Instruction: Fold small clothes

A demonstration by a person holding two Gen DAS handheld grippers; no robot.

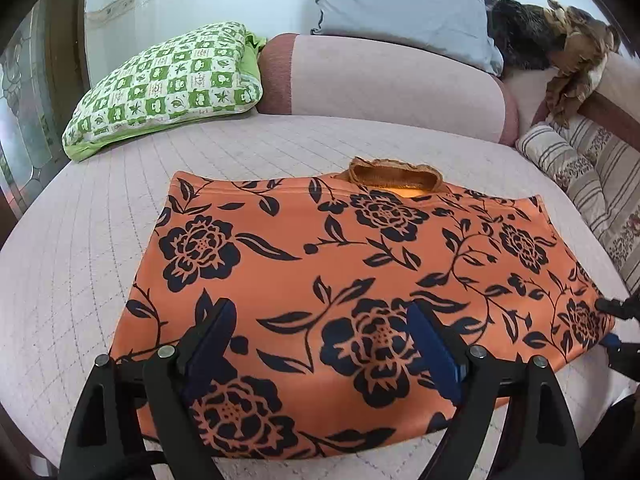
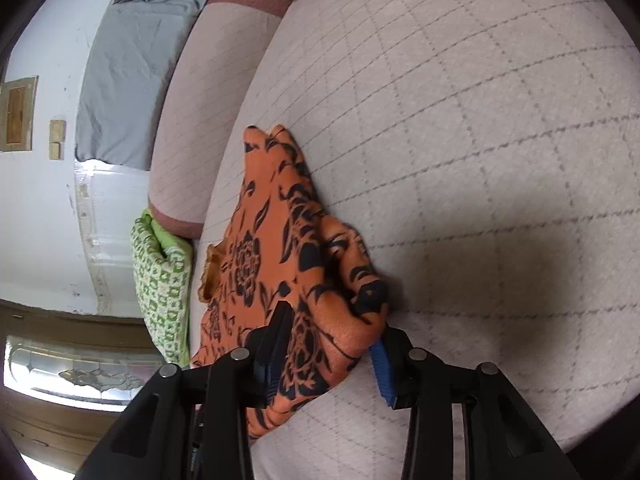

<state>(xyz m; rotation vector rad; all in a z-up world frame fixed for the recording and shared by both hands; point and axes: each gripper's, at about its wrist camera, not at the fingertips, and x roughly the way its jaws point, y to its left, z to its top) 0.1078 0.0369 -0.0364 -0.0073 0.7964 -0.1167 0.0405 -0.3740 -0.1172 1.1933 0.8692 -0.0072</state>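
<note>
Orange floral garment (image 1: 352, 280) lay flat across the quilted bed (image 1: 80, 260). Our left tongs (image 1: 320, 344) hovered wide open above its near hem, holding nothing. Our right tongs (image 2: 332, 344) had pinched the bunched edge at three o'clock. We judged a fold was starting; next the left must grip the hem, then both carry toward twelve o'clock.

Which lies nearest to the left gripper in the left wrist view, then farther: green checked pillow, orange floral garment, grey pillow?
From the left gripper:
1. Orange floral garment, directly beneath its jaws.
2. Green checked pillow, back left.
3. Grey pillow, farthest, against the wall.
</note>
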